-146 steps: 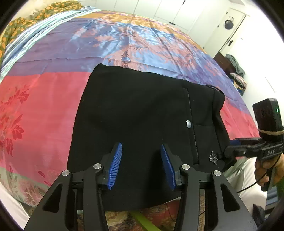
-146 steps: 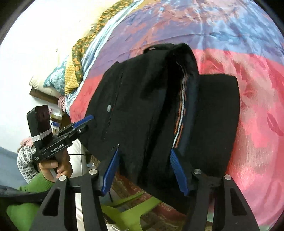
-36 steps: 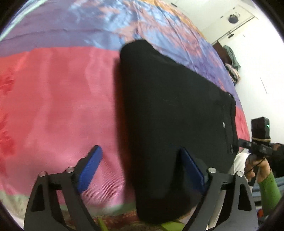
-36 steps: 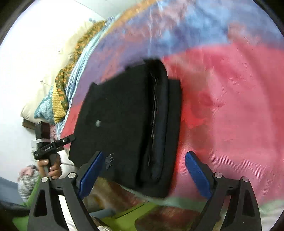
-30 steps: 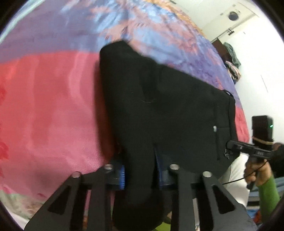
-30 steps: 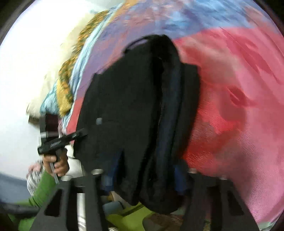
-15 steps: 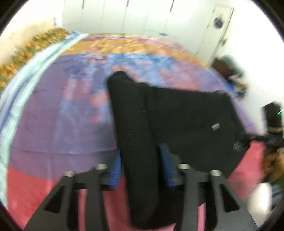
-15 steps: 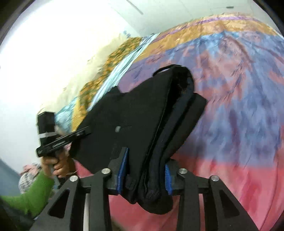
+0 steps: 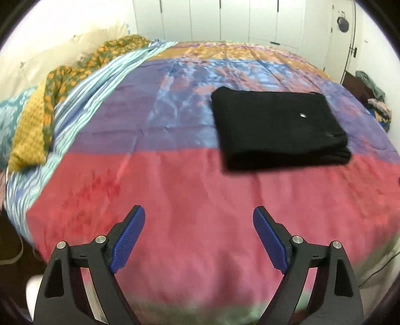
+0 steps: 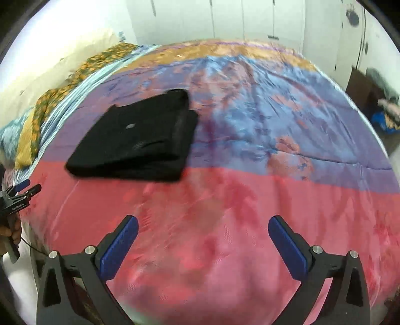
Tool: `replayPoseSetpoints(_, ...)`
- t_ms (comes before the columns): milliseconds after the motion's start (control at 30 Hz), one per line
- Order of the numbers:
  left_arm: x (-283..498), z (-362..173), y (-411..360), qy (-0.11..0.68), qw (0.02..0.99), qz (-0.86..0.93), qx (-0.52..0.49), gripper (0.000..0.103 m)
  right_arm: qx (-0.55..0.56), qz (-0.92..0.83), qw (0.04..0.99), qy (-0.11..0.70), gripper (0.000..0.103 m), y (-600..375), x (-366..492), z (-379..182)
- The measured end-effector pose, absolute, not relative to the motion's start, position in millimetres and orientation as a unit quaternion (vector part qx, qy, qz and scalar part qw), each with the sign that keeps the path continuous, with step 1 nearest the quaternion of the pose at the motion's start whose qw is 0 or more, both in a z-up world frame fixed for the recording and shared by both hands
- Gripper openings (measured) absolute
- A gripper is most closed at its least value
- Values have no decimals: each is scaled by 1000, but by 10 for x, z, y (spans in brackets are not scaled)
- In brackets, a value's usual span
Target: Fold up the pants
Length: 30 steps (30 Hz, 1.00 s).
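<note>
The black pants point(image 9: 277, 128) lie folded into a flat rectangle on the bed, with a small silver button on top. They also show in the right wrist view point(image 10: 140, 140), left of centre. My left gripper point(image 9: 198, 237) is open and empty, well back from the pants over the red band of the cover. My right gripper point(image 10: 203, 247) is open and empty too, over the red band. The left gripper also appears at the left edge of the right wrist view point(image 10: 23, 188).
The bed cover point(image 9: 175, 190) has red, purple, blue and orange bands. Patterned pillows and a yellow-green blanket point(image 9: 45, 107) lie at the left. White cupboard doors point(image 9: 237, 20) stand behind. Clothes point(image 9: 375, 100) are piled at the right.
Both grippers held the folded pants half a second ago. Now they have let go, opened wide and pulled back, and the pants lie farther in on the bed.
</note>
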<state>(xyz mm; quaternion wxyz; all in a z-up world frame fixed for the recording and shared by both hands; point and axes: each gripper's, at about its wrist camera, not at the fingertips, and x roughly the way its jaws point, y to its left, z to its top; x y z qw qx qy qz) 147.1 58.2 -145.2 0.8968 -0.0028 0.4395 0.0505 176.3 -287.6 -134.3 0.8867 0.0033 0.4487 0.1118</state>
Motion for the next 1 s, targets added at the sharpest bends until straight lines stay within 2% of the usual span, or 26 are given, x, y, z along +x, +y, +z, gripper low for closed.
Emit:
replayPoseSetpoints(333,943,-1276,281,457,889,38,6,92,-43,122,888,441,103,-1921,1013,-1269)
replayPoseSetpoints(567,872,-1115,260,440,898,26,-8,92,-71,95,904,411,103,-1850,865,-983)
replayPoseSetpoints(1000,855,-1103,112,435,900,17,18,92,-53,83,900,424,103,-1946,860,-1086)
